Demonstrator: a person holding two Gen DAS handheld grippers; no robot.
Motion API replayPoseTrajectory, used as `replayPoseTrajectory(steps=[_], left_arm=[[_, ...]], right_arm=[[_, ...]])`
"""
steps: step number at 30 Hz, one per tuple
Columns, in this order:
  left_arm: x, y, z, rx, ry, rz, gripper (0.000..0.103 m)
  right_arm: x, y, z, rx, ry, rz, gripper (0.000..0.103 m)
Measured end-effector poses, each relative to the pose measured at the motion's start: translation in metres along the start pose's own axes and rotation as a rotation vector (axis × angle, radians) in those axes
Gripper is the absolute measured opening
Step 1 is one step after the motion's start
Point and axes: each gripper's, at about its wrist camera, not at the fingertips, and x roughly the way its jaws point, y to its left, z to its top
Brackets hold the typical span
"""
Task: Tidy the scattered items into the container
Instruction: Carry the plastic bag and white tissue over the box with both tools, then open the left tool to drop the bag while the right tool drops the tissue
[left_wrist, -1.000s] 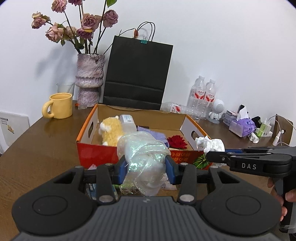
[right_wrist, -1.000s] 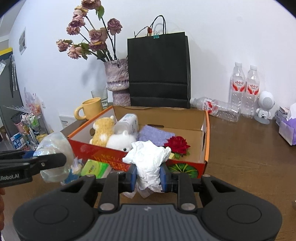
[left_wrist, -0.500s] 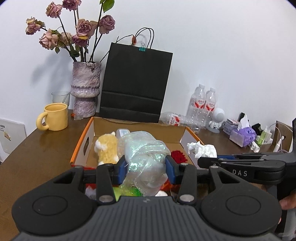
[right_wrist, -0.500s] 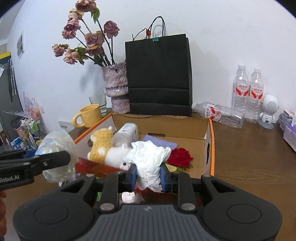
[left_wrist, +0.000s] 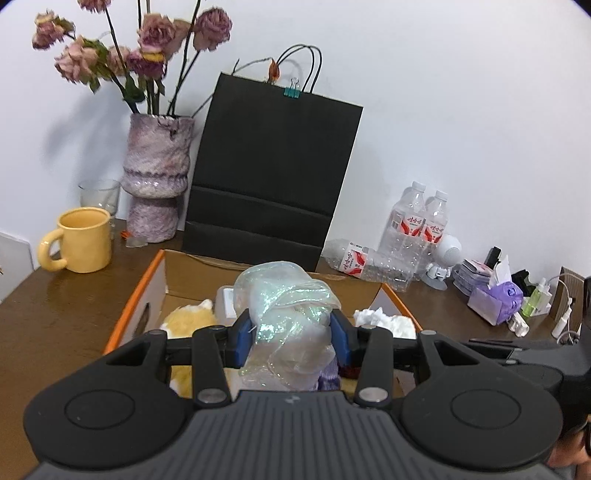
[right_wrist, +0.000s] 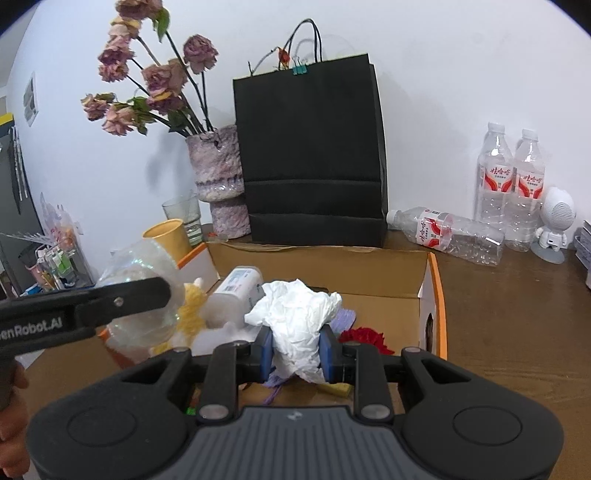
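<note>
My left gripper (left_wrist: 291, 338) is shut on a crumpled iridescent plastic bag (left_wrist: 288, 306) and holds it above the open cardboard box (left_wrist: 147, 291). My right gripper (right_wrist: 295, 349) is shut on a crumpled white paper wad (right_wrist: 297, 314), also above the box (right_wrist: 430, 295). The box holds a yellow plush toy (left_wrist: 184, 321), a white bottle (right_wrist: 238, 282), a purple cloth (right_wrist: 343, 317) and a red flower (right_wrist: 364, 338). The left gripper with its bag shows at the left of the right wrist view (right_wrist: 144, 306); the paper wad shows in the left wrist view (left_wrist: 384, 321).
Behind the box stand a black paper bag (left_wrist: 273, 177), a vase of dried roses (left_wrist: 157, 181), a glass (left_wrist: 99, 195) and a yellow mug (left_wrist: 83, 240). Water bottles (left_wrist: 417, 229), a white robot figure (left_wrist: 445, 258) and a purple tissue pack (left_wrist: 495, 299) stand at the right.
Both grippers have moved forward and up with their loads, from in front of the box to above its inside.
</note>
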Motion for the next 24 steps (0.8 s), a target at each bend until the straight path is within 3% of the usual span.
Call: replayPoseTrajectory(steps=[14, 24], left_arm=[[0.089, -0.001, 0.005, -0.014, 0.085, 0.003, 0.044], [0.138, 0.007, 0.004, -0.059, 0.223, -0.013, 0.044]], right_arm=[[0.068, -0.023, 0.016, -0.052, 0.092, -0.082, 0.024], [0.104, -0.034, 0.020, -0.082, 0.197, -0.098, 0.025]])
